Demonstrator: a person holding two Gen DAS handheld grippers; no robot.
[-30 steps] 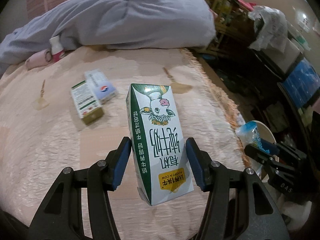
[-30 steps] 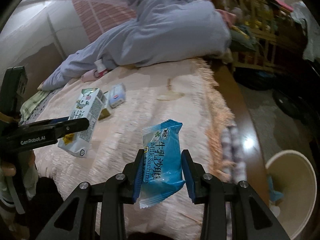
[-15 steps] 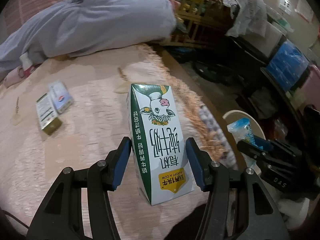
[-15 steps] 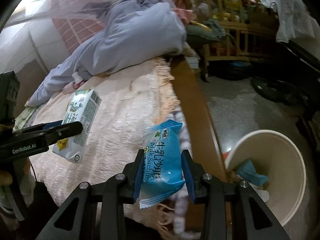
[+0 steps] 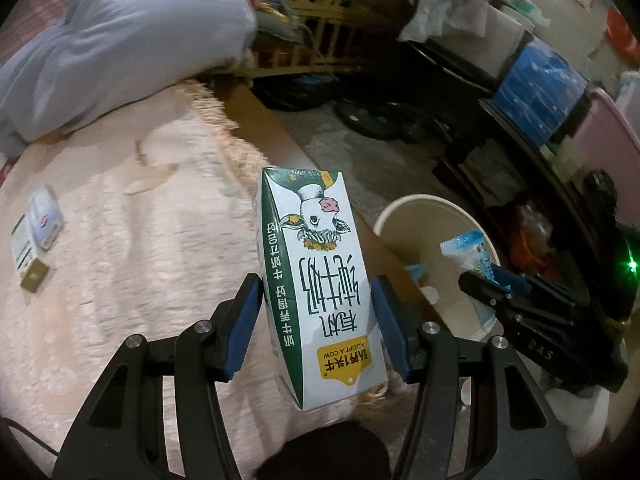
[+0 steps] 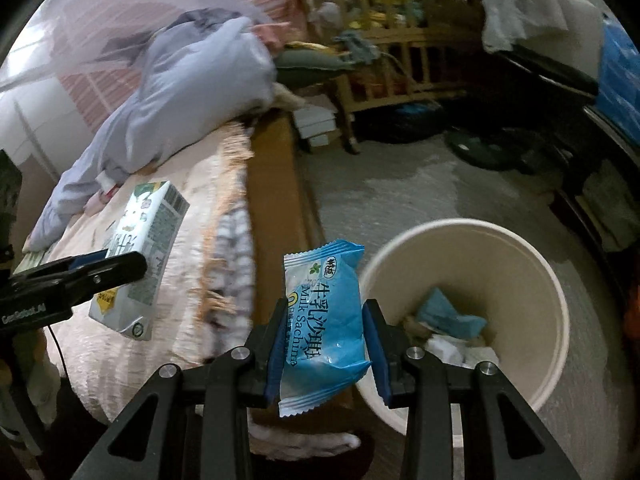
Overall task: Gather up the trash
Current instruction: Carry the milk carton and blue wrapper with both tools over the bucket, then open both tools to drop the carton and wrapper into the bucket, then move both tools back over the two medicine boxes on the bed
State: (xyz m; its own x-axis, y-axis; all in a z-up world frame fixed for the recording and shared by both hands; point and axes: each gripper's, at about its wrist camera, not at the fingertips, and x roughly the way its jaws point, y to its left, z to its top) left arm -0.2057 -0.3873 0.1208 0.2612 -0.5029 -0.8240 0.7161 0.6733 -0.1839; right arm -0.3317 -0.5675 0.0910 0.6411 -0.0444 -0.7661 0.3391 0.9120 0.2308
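My left gripper (image 5: 318,320) is shut on a white and green milk carton (image 5: 316,280) with a cow on it, held in the air over the bed's fringed edge. The same milk carton (image 6: 140,256) and the left gripper (image 6: 100,268) appear at the left of the right wrist view. My right gripper (image 6: 324,340) is shut on a blue snack packet (image 6: 324,320), hanging just left of a cream waste bin (image 6: 532,264) on the floor. In the left wrist view the snack packet (image 5: 474,252) hangs over the bin (image 5: 400,216), which holds blue and white scraps.
A pink bedspread (image 5: 120,240) still carries two small boxes (image 5: 36,236) at the far left. A grey-blue quilt (image 5: 112,40) is heaped at the head of the bed. A wooden crib (image 6: 400,60), dark shelves and storage boxes (image 5: 540,92) crowd the room beyond the bin.
Both grippers have swung right, away from the middle of the bed toward its edge and the bin, each still gripping its item. The bin now fills far more of both views.
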